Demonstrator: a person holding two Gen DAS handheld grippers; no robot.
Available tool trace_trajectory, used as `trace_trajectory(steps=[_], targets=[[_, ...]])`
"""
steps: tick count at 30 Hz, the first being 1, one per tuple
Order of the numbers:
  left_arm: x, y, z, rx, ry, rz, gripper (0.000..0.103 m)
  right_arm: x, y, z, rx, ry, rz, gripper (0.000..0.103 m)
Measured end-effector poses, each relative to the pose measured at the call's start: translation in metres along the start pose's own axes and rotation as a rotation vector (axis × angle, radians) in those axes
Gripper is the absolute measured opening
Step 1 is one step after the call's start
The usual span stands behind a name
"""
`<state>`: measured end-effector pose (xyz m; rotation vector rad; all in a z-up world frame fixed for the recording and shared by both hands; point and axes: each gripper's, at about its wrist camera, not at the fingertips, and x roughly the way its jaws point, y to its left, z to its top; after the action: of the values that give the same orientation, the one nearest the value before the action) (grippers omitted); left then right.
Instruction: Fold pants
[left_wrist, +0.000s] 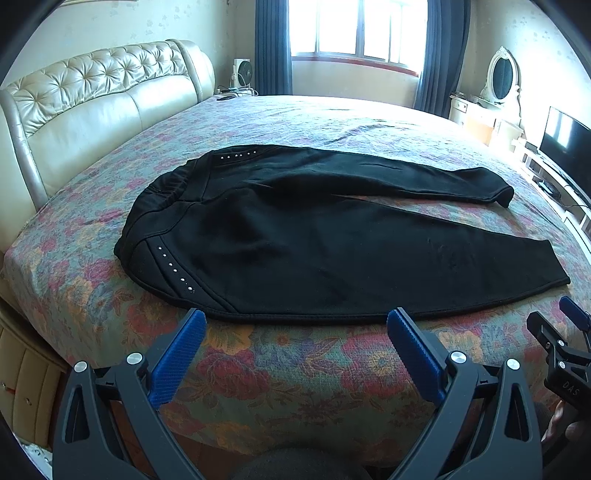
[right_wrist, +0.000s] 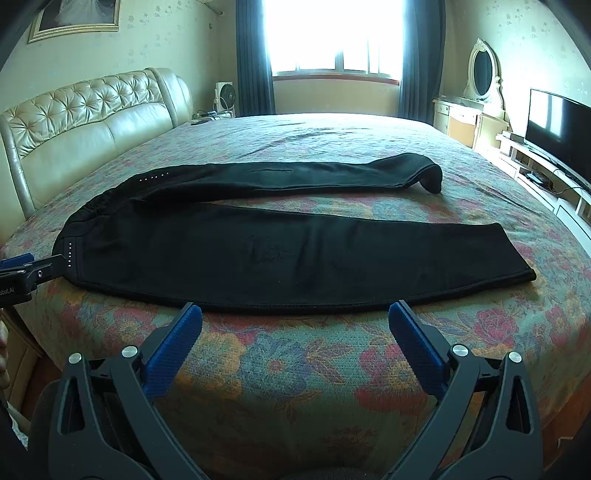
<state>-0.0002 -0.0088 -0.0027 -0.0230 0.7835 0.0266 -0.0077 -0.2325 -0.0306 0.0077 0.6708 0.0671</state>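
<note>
Black pants (left_wrist: 314, 236) lie spread flat on the bed, waistband to the left, both legs running right and splayed apart. They also show in the right wrist view (right_wrist: 280, 243). My left gripper (left_wrist: 295, 325) is open and empty, just short of the pants' near edge by the hip. My right gripper (right_wrist: 295, 314) is open and empty, just short of the near leg's edge. The right gripper also shows at the right edge of the left wrist view (left_wrist: 557, 332), near the leg cuff.
The bed (left_wrist: 295, 373) has a floral cover. A cream padded headboard (left_wrist: 92, 99) stands at the left. A TV (right_wrist: 557, 129) on a low stand and a dressing table with oval mirror (right_wrist: 484, 74) stand at the right. A window with dark curtains is behind.
</note>
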Motion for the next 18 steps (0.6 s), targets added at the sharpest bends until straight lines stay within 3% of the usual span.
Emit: trace_trajectory(steps=[18], targets=[[0.0020, 0.0005, -0.0014, 0.005, 0.008, -0.009, 0.098, 0.0040, -0.0022, -0.0008, 0.011, 0.017, 0.003, 0.101]])
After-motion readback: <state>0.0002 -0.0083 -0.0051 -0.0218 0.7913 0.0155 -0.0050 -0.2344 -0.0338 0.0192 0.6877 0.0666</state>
